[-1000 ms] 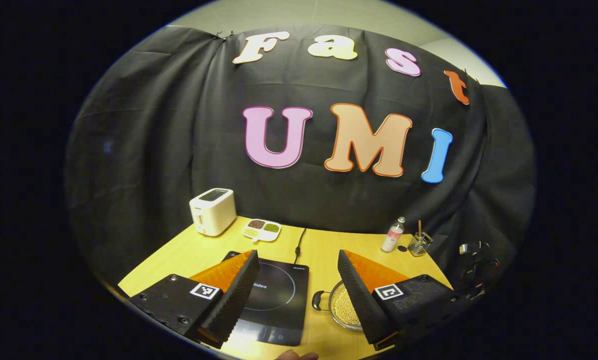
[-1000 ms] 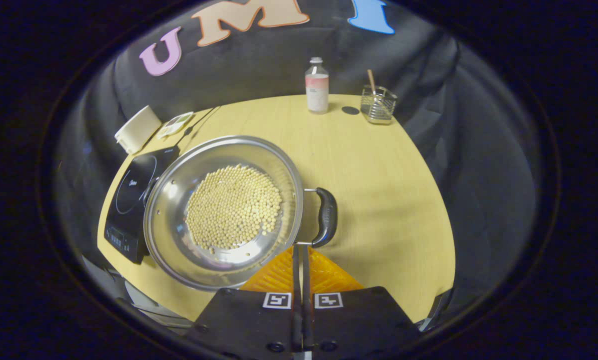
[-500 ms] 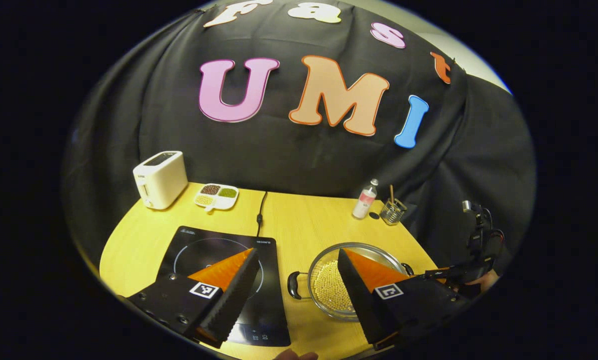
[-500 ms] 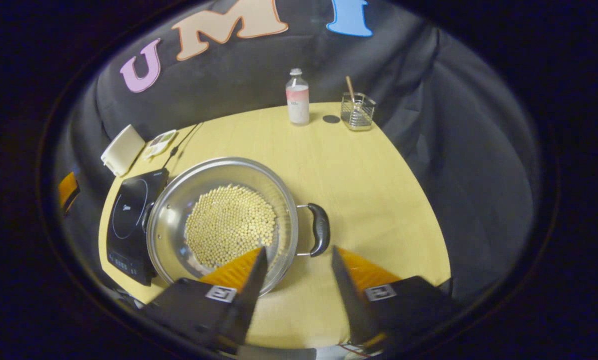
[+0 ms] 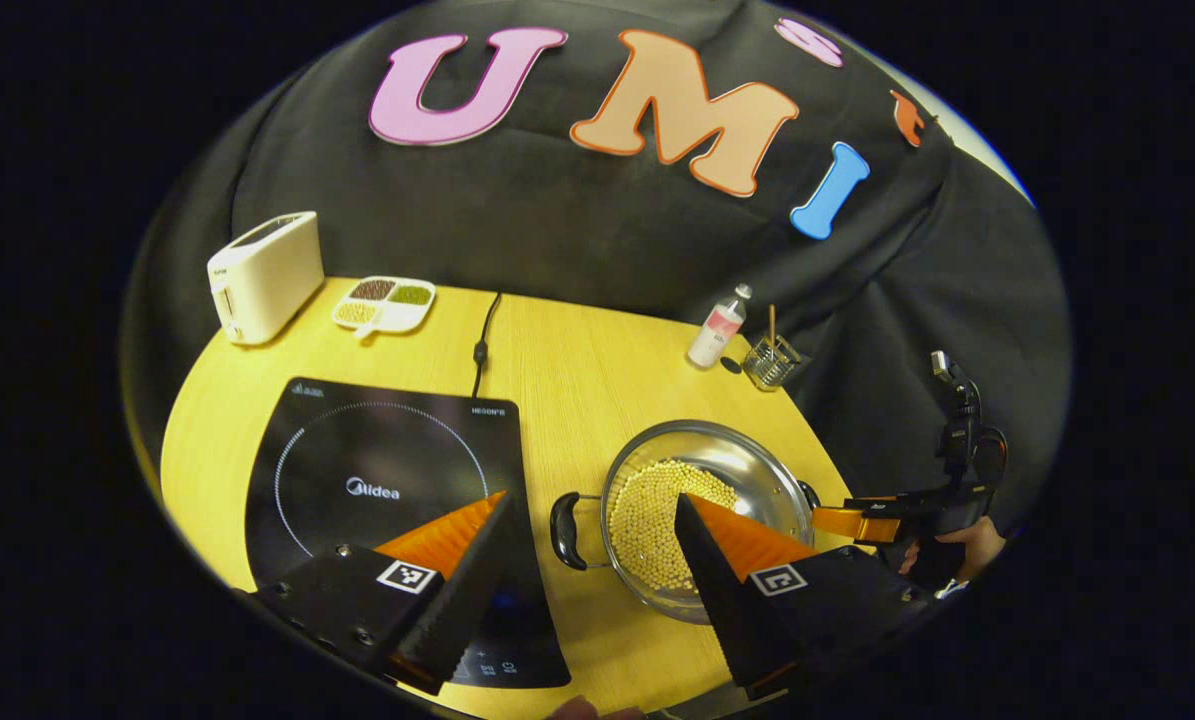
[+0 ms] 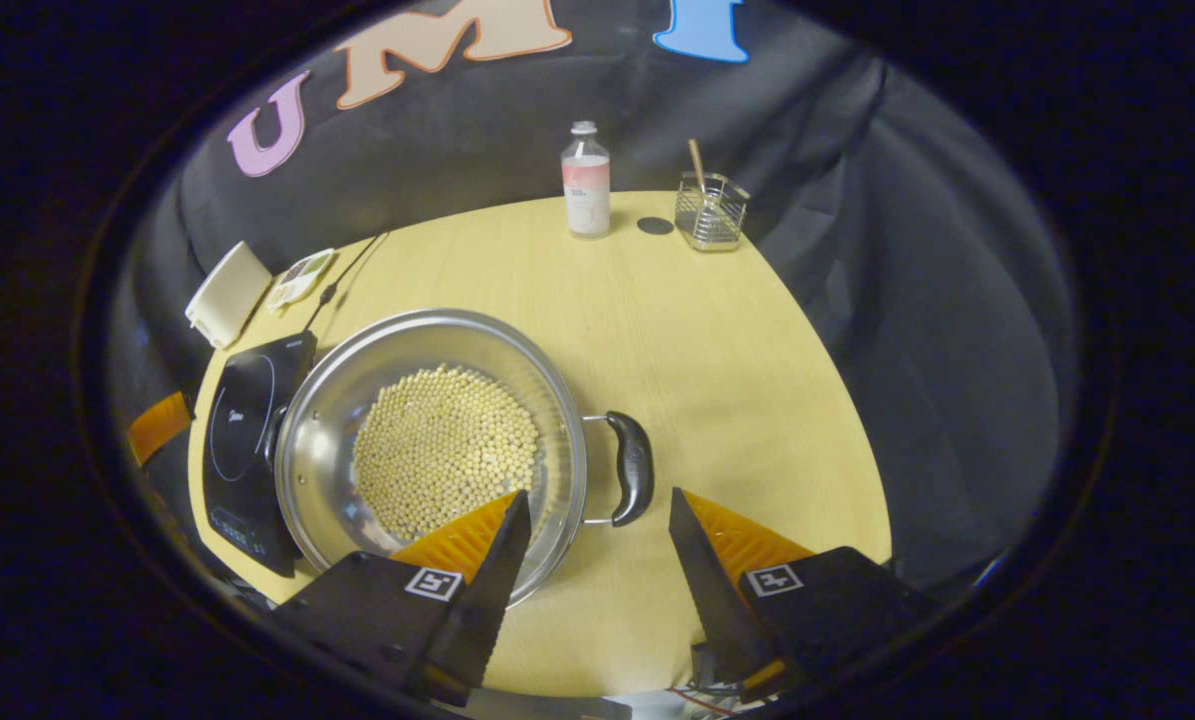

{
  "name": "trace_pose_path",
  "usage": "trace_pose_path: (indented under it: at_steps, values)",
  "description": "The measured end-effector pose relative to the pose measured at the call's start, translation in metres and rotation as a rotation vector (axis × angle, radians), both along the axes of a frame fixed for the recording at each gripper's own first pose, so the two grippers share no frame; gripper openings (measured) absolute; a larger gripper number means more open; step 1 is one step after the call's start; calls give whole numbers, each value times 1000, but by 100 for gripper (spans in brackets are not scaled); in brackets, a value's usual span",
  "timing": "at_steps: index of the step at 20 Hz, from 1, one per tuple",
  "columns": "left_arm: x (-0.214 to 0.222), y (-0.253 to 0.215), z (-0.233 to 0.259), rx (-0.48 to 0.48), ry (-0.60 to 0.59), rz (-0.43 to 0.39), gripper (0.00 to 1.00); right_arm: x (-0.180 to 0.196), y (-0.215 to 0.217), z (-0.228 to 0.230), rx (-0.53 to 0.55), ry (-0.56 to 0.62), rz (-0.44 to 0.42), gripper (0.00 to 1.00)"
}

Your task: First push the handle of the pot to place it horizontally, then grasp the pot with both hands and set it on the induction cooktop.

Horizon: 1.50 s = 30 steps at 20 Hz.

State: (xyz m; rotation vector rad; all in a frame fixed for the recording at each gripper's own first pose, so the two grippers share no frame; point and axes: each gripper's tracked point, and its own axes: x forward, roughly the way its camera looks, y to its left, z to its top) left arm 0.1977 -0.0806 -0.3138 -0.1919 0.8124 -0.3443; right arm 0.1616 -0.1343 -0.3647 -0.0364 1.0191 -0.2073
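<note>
The pot (image 6: 437,450), a shallow round pan of shiny steel with a layer of small pale beans (image 6: 444,448) in it, sits on the yellow wood-grain tabletop (image 6: 717,340), just right of the induction cooktop (image 5: 387,480), a flat glossy black slab with a thin ring printed on it. Its two curved dark handles stick out sideways: the right handle (image 6: 633,468) and the left handle (image 5: 564,530).

The right gripper (image 6: 597,530) hovers close above that right handle with its fingers spread wide, holding nothing and touching nothing. The left gripper (image 5: 597,535) is likewise wide open and empty, its fingers straddling the left handle from above and apart from it; their inner faces are ribbed.

Farther back stand a white toaster (image 5: 263,275), a divided dish (image 5: 384,303), a bottle (image 6: 586,182) and a wire holder (image 6: 710,210).
</note>
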Motion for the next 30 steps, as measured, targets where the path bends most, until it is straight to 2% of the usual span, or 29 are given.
trace_pose_path:
  at_steps: [6,11,14,18,19,20,24,26,27,28,29,30]
  values:
    - [1,-9,-34,62,74,-11,98,10,-7,-17,43,37,27,79]
    - [2,-33,-65,6,178,-55,98,19,-8,-35,78,73,41,79]
    - [12,-26,-80,26,200,-53,100,22,-10,-44,100,92,54,79]
    - [10,-26,-97,11,281,-34,97,25,-13,-55,119,118,49,79]
    - [12,-28,-102,12,284,-37,97,24,-9,-55,140,119,48,86]
    - [14,-32,-104,18,288,-46,95,27,-10,-56,138,122,48,67]
    - [20,-41,-116,79,296,-89,97,28,-8,-66,141,147,55,65]
    - [22,-40,-120,98,310,-94,94,27,-12,-64,135,154,39,65]
    - [22,-39,-123,107,320,-93,93,30,-12,-68,138,156,32,60]
    - [23,-39,-125,113,324,-93,92,30,-13,-69,139,160,27,66]
    - [22,-38,-127,124,330,-94,83,29,-14,-70,139,166,22,66]
    - [22,-36,-130,144,339,-96,79,29,-14,-71,141,171,17,66]
